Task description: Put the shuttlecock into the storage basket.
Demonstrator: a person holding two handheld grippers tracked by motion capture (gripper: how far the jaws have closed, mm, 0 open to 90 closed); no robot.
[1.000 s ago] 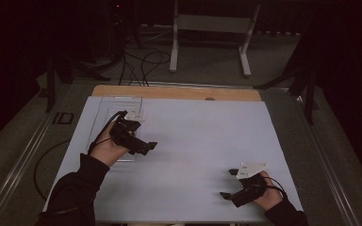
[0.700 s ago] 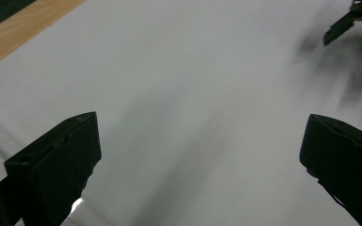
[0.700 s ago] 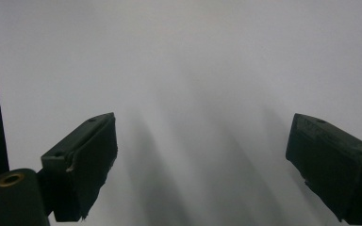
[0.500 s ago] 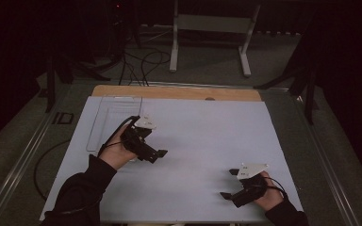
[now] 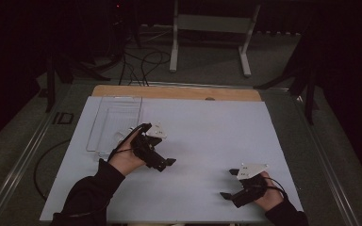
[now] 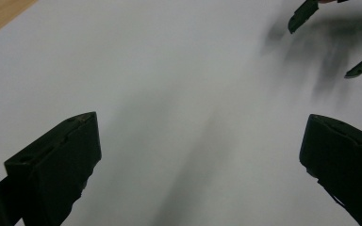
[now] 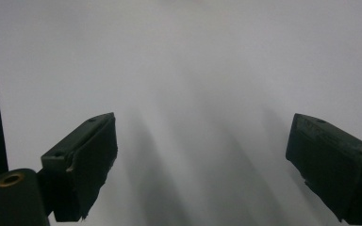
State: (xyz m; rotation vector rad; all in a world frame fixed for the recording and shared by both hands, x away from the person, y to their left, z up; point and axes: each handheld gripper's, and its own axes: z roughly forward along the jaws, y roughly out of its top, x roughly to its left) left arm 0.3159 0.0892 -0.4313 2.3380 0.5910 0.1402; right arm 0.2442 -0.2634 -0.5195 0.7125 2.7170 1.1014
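Observation:
My left gripper [image 5: 167, 165] hovers over the white sheet [image 5: 217, 132] left of centre, just right of a clear plastic tray [image 5: 115, 123]. In the left gripper view its black jaws stand wide apart around bare white sheet, so my left gripper [image 6: 200, 136] is open and holds nothing. Both fingertips [image 6: 305, 14] of the other gripper show at the top right of that view. My right gripper [image 5: 228, 183] rests near the front right of the sheet. In the right gripper view my right gripper [image 7: 202, 146] is likewise open over bare sheet.
The clear tray looks empty and lies along the sheet's back left. A wooden strip [image 5: 176, 92] edges the table's far side. Behind it on the floor stand a white metal frame [image 5: 209, 23] and loose cables [image 5: 141, 61]. Dark rails flank the table.
My left gripper has moved right and toward the person, away from the tray and out over the sheet. The right gripper has stayed put.

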